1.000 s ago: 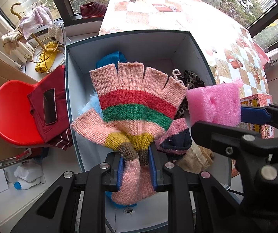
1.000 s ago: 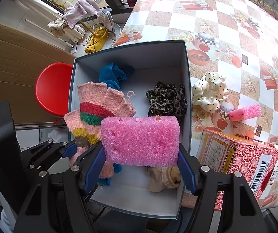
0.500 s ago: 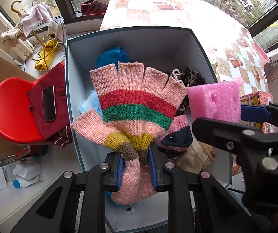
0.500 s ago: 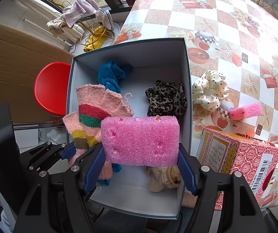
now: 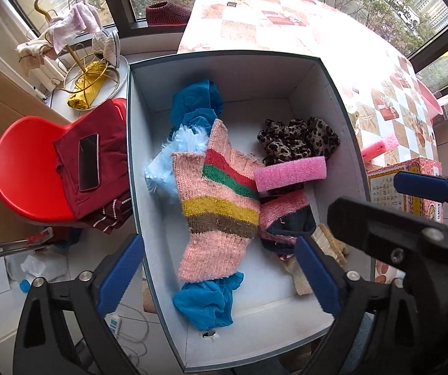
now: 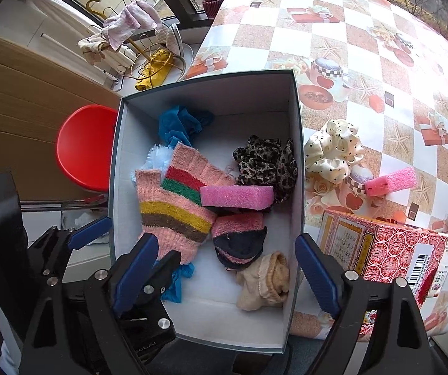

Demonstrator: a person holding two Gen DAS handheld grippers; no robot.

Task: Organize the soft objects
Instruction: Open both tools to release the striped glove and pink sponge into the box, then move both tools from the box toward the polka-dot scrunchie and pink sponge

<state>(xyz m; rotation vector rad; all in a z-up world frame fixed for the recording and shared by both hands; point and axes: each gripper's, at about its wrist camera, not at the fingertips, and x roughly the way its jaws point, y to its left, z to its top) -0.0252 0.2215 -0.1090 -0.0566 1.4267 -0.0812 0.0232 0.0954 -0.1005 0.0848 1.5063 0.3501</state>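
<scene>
**Both grippers empty over box; two soft items waiting on table**

Checkered tablecloth [image 6: 333, 40] by a rainy window is hosting the sort. Grey box [image 6: 297, 156] is sitting at the table's edge w/ a red chair [image 5: 27, 168] beside it. Inside, the striped knit glove [image 5: 217, 206] is lying flat, & the pink sponge [image 6: 236, 196] is resting across its upper edge, touching the leopard scrunchie [image 6: 266, 159]. Blue cloth [image 5: 197, 103], a pink-navy sock [image 6: 239, 237] & a beige sock [image 6: 264, 281] are also in.

Left gripper [image 5: 221, 272] is hovering w/ jaws spread wide, holding nothing; right gripper [image 6: 224, 275] likewise spread & empty.

Probably next: the cream polka-dot scrunchie [image 6: 333, 150] & the small pink sponge [image 6: 391, 181], both lying outside, just right of the box near the red carton [image 6: 380, 250]. Right gripper is looking best placed. Advice: lift clear of the box wall first, approach from above, pinch the scrunchie's bulk, not a loose frill.
</scene>
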